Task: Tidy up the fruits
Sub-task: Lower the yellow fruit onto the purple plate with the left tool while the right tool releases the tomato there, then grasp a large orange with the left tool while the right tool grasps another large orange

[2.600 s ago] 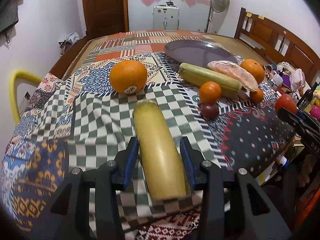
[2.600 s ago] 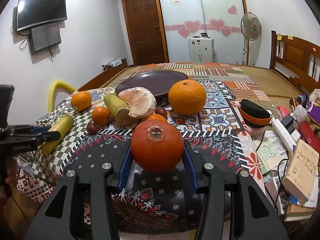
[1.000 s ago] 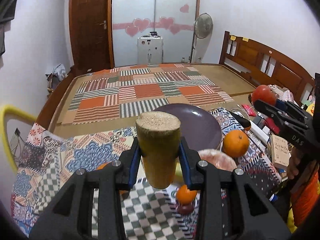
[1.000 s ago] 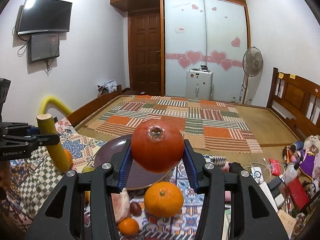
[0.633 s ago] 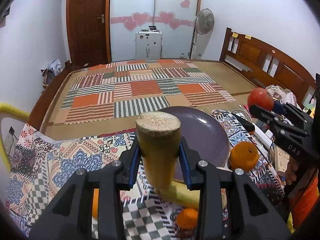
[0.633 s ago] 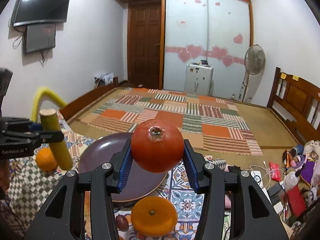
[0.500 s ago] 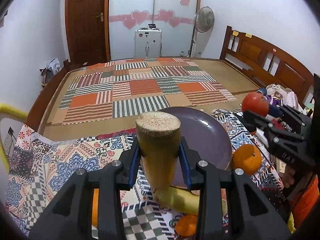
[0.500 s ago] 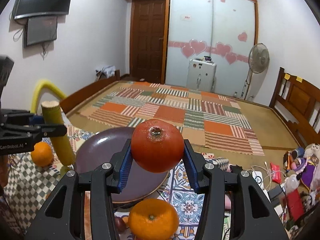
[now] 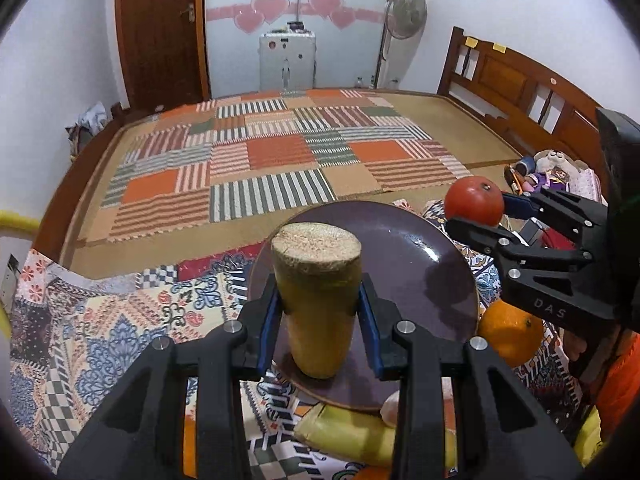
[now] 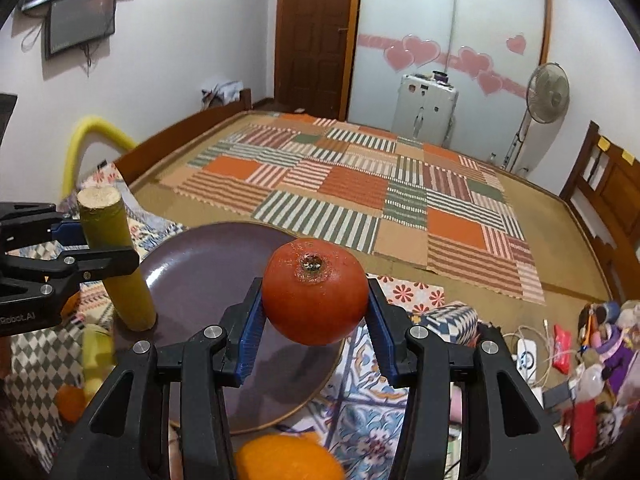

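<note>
A bedroom with a striped patchwork mat (image 9: 276,160) lies beyond the patterned tablecloth (image 9: 120,320). Our left gripper (image 9: 318,316) is closed on a yellow-green sugarcane piece (image 9: 316,300), held upright over the near edge of the purple plate (image 9: 420,272). To its right, our right gripper (image 10: 314,316) clamps a red pomegranate (image 10: 314,292) above the plate's right side (image 10: 200,280). An orange (image 9: 508,332) sits below that gripper, beside the plate.

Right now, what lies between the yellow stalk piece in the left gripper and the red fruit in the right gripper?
Only bare purple plate lies between the stalk piece and the red fruit, seen in the right wrist view.
</note>
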Motion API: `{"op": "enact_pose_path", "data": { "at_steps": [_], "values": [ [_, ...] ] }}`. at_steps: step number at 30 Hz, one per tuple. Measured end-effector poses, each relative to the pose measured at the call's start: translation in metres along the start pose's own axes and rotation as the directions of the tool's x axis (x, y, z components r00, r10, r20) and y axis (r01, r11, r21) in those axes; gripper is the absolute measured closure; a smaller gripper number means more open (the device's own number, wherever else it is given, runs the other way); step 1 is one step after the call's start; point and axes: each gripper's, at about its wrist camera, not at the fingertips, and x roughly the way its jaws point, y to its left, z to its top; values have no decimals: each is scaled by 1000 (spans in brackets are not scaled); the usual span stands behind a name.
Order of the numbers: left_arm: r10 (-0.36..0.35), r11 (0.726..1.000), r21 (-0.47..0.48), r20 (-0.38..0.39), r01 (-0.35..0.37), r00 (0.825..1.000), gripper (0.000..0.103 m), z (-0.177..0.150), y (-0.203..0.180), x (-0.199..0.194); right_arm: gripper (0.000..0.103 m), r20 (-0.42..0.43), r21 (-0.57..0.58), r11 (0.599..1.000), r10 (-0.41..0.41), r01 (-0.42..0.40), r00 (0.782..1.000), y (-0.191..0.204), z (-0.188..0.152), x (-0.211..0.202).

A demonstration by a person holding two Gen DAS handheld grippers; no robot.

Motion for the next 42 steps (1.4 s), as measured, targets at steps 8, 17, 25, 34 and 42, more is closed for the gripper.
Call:
{"op": "enact_pose_path", "data": {
  "at_steps": [8,17,25,34,42],
  "values": [
    [-23,1000,-20,-23,22,999,67,19,3,21,58,-110,-20,996,84,-87,990,-2,12,27],
    [-64,993,-101,-112,53,992,67,34,17,60,58,-220,-34,991,117,-127,968,-5,16,56],
    [-54,995,-94,-148,40,988,67,29,17,74,56,-263,-104,987,88,-119,961,2,17,60],
    [-38,996,-83,-115,28,993,66,31,15,60,32,-180,-131,989,51,-75,982,4,19,38],
    [49,998,-27,-12,-49,999,65,21,18,4,32,-57,-78,996,37,-41,998,-1,17,-6]
  ]
}}
